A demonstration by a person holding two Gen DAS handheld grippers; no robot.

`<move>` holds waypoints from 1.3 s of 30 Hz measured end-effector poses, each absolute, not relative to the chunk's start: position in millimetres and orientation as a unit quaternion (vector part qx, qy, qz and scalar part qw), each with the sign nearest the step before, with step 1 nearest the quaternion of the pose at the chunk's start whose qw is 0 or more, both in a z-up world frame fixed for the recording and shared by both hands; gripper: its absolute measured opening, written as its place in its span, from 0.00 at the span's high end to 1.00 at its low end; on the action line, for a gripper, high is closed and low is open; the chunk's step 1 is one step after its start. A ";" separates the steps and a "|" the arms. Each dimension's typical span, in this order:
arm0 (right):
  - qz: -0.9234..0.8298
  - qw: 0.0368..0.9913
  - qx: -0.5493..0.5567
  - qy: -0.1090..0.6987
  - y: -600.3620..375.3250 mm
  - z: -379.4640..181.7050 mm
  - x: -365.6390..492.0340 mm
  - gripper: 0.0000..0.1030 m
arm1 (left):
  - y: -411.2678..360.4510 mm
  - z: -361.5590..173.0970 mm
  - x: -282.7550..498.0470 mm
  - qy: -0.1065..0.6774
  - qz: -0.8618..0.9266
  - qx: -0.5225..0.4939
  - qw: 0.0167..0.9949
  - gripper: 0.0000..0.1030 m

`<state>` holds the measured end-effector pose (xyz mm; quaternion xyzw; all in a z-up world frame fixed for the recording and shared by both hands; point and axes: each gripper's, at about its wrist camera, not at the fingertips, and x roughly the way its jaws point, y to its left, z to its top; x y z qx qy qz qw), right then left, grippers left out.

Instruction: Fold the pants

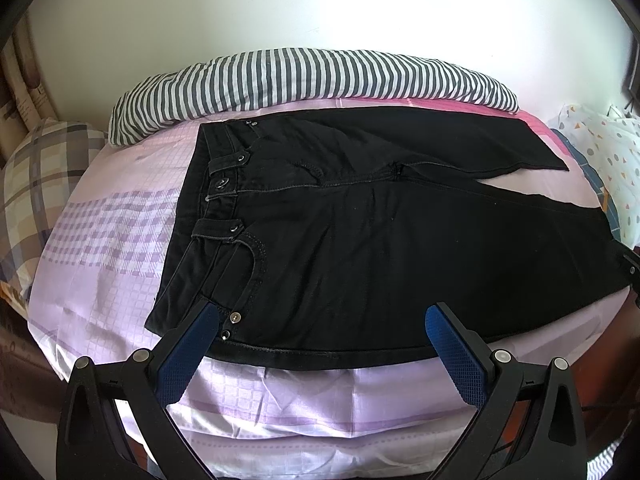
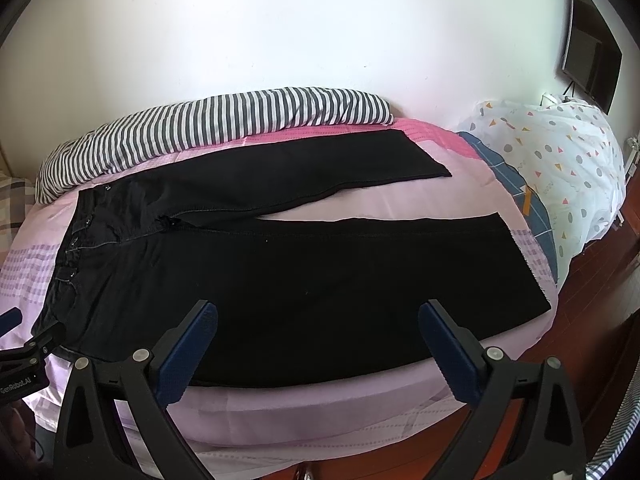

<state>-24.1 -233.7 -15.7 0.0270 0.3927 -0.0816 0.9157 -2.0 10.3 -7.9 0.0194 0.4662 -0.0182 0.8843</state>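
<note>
The left claw hangs spread wide, nothing between its 2 blue pads, just over the near edge of the pants at the waist end. Its left pad sits beside the pocket rivets; the right pad is over the near seam further along the leg. The right claw is likewise spread wide and empty – its 2 pads frame the near leg about midway along. At the lower left of the right wrist view, part of the left claw shows by the waistband.

The pants are black and lie flat on the bed, front up, waist to the left and legs to the right. The 2 legs part into a narrow V, showing the sheet between them. The near leg runs along the bed's front edge; the far leg angles toward the wall.

The sheet is lilac with a check pattern, pink at the far side. A striped pillow lies along the wall behind the pants, its front edge just beside the far leg. A plaid pillow is at the left. A white quilt with coloured shapes is bunched at the right – above it a dark screen hangs on the wall.
</note>
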 end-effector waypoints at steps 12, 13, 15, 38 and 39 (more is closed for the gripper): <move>-0.060 0.918 0.042 0.390 -236.2 -15.1 -21.7 0.04 | 22.0 -5.5 5.8 0.460 -0.025 -0.005 0.888 0.00; -0.059 0.918 0.043 0.390 -236.8 -14.5 -20.0 0.04 | 25.9 -4.2 8.9 0.455 -0.022 -0.008 0.890 0.00; -0.057 0.919 0.042 0.389 -237.1 -13.6 -15.9 0.04 | 31.6 -2.6 14.0 0.449 -0.022 -0.010 0.893 0.01; -0.012 0.915 0.032 0.402 -207.2 -15.6 94.6 0.04 | 207.8 -10.9 217.7 0.459 -0.070 -0.229 0.856 0.60; -0.010 0.914 0.030 0.404 -203.3 -17.0 101.1 0.04 | 212.1 -15.8 225.5 0.462 -0.071 -0.240 0.851 0.61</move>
